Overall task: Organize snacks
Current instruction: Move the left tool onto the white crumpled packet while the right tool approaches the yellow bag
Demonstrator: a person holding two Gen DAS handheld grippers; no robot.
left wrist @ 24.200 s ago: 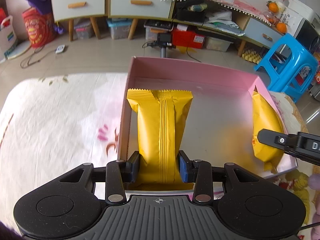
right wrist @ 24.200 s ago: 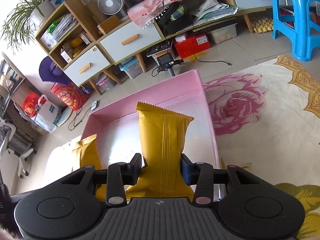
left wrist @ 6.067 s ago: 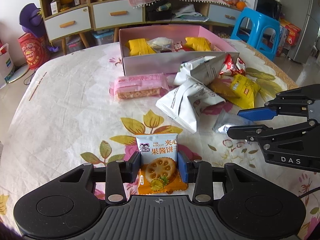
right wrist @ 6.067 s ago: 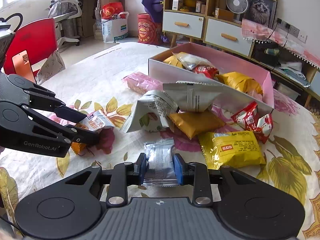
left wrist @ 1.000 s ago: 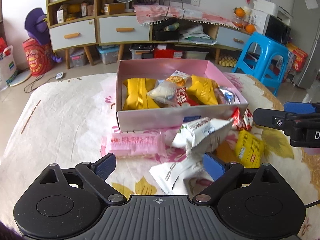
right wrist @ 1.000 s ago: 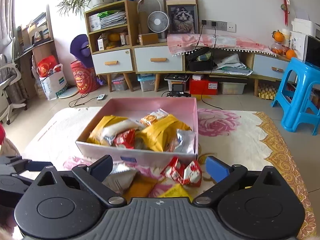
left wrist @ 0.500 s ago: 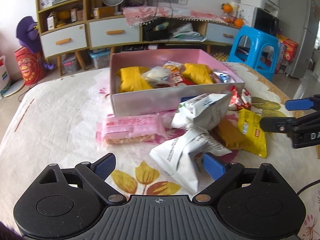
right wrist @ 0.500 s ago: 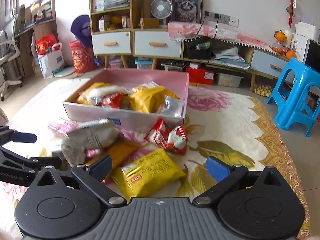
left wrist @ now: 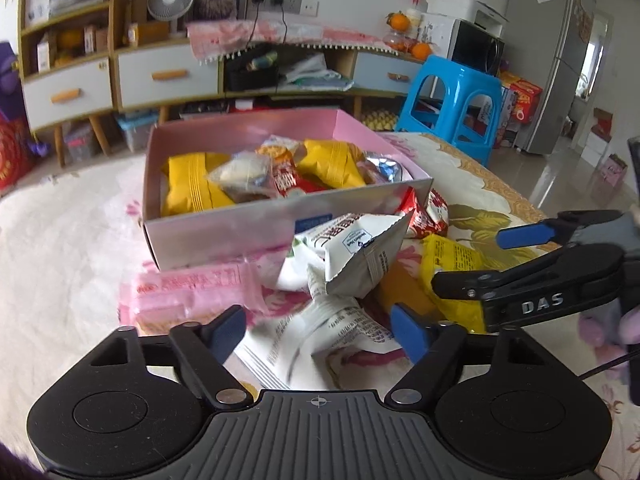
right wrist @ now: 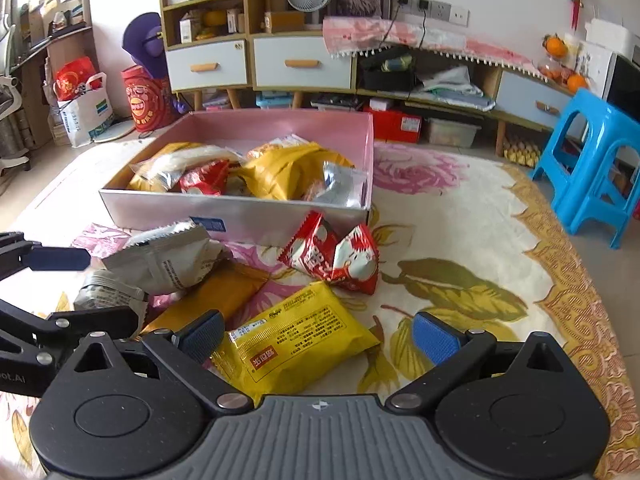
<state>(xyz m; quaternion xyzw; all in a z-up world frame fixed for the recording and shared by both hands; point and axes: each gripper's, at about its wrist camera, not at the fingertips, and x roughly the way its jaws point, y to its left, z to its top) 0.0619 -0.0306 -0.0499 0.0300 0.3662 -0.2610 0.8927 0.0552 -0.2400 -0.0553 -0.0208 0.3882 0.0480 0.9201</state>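
Note:
A pink box (left wrist: 224,224) (right wrist: 240,208) holds several snack packs. Loose packs lie in front of it on the flowered tablecloth. My left gripper (left wrist: 320,330) is open and empty, low over a white pack (left wrist: 316,340), with another white pack (left wrist: 352,256) and a pink pack (left wrist: 192,288) beyond. My right gripper (right wrist: 316,338) is open and empty, with a yellow pack (right wrist: 296,340) between its fingers. A red pack (right wrist: 332,256) and an orange pack (right wrist: 216,296) lie ahead of it. The right gripper shows at the right of the left wrist view (left wrist: 480,258).
The table's right edge (right wrist: 580,300) runs near a blue stool (right wrist: 596,160). Cabinets and shelves (right wrist: 248,60) stand behind the table. The left gripper's fingers (right wrist: 60,258) reach in at the left of the right wrist view.
Both grippers have dropped lower and closer to the loose packs. The left one now hangs over the white pack, the right one straddles the yellow pack. Both stay open.

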